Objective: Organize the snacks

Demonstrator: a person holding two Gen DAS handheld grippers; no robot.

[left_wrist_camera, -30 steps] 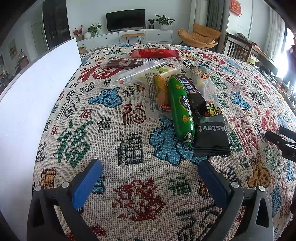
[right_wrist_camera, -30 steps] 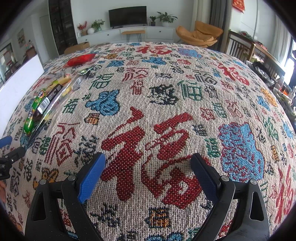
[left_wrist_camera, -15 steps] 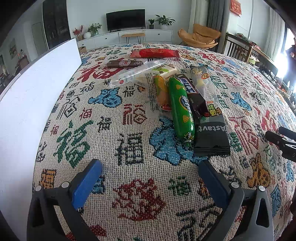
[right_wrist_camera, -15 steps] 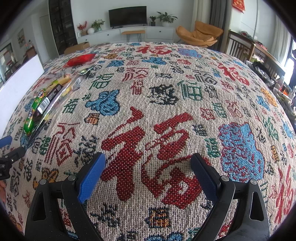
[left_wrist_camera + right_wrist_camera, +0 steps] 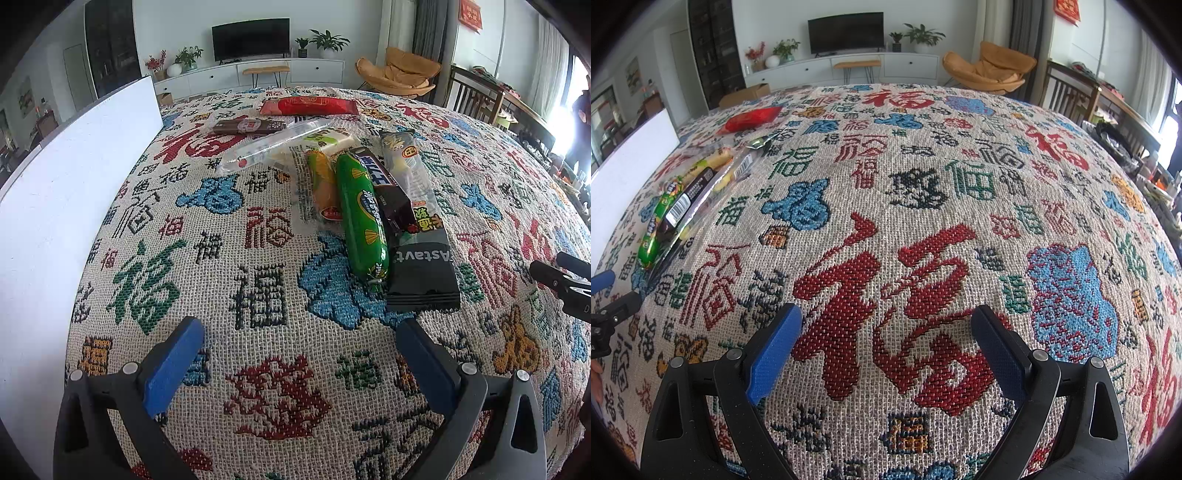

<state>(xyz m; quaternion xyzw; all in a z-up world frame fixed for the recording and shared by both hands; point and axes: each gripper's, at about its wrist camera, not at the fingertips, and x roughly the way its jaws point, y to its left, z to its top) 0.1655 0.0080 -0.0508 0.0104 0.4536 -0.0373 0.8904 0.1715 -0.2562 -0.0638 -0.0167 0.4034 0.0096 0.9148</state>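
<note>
Nothing has moved since the earlier frames; both grippers hover with jaws spread, holding nothing.
Left gripper [image 5: 299, 347] is nearer: green sausage [image 5: 362, 218] lies just beyond, slightly right, long axis near-to-far; right gripper [image 5: 886, 332] faces bare tablecloth [image 5: 923, 184].

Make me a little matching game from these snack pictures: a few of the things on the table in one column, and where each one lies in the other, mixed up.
Things:
1. green sausage
2. red packet
3. white board
4. brown bar

Places:
A. farthest snack, at the back of the table
B. standing along the table's left edge
C. in the near cluster, beside the black packet
D. just in front of the red packet, to its left

Pairs: 1-C, 2-A, 3-B, 4-D
</note>
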